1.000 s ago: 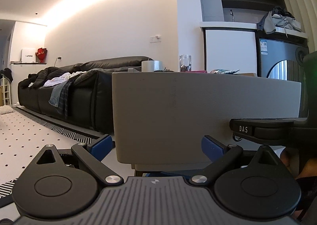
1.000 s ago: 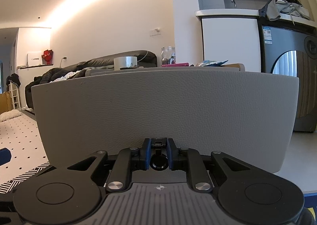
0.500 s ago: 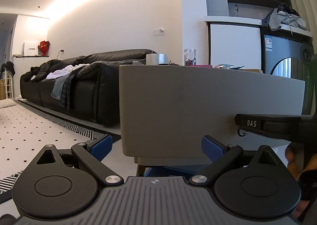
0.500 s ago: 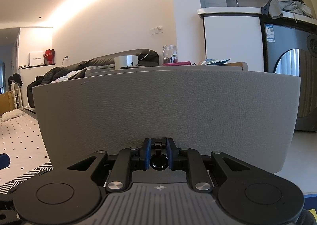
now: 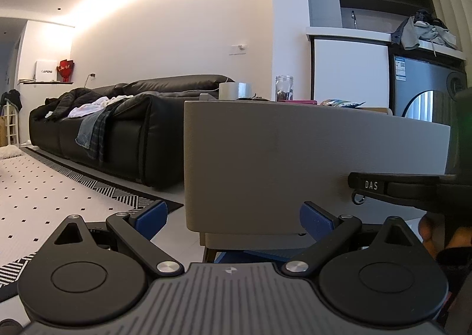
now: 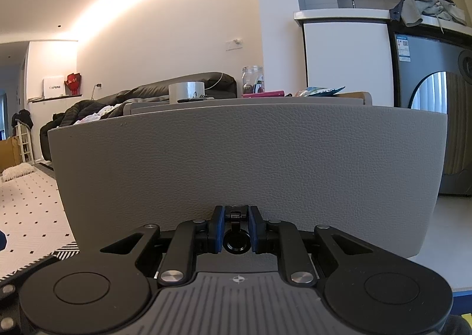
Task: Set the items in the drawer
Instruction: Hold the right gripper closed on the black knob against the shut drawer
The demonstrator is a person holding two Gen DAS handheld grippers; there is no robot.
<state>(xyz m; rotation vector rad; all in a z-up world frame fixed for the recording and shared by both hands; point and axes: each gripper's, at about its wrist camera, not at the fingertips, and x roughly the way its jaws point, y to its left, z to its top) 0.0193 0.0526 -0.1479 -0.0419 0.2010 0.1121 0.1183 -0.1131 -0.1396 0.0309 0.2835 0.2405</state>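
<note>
We see the grey leather-textured drawer front (image 6: pixel 247 158) filling the centre of the right wrist view, a wide curved panel. At its lower middle hangs a small black ring pull (image 6: pixel 236 242). The right gripper (image 6: pixel 235 233) has its blue-padded fingers (image 6: pixel 217 230) drawn close together, pinching that ring pull from both sides, low in the middle of the frame.

In the left wrist view the same drawer front (image 5: pixel 295 164) sits centre-right, seen from its left end. The left gripper (image 5: pixel 233 217) holds its blue fingers (image 5: pixel 152 215) spread wide, with nothing between them; the right-hand pad overlaps the panel's lower edge, contact unclear. At the right edge of that frame we note the black body of the other gripper, marked "DAS", lying against the panel, with part of a hand (image 5: pixel 433 234) beneath it.

Above the panel's top edge, along the middle of both frames, items stand on the grey tabletop (image 6: pixel 236 102) behind: a roll of clear tape (image 6: pixel 186 91), a clear glass jar with dark contents (image 6: pixel 253 80), a flat magenta object (image 6: pixel 264 94), and a crinkled blue-green packet (image 6: pixel 321 90). We cannot tell whether the drawer is pulled out.

Left of centre: a black leather sofa (image 5: pixel 132 134) draped with clothes, and a white dotted rug with a black zigzag border (image 5: pixel 59 196) at lower left. At upper right, a grey garment (image 6: pixel 424 9) heaped on a white counter.
</note>
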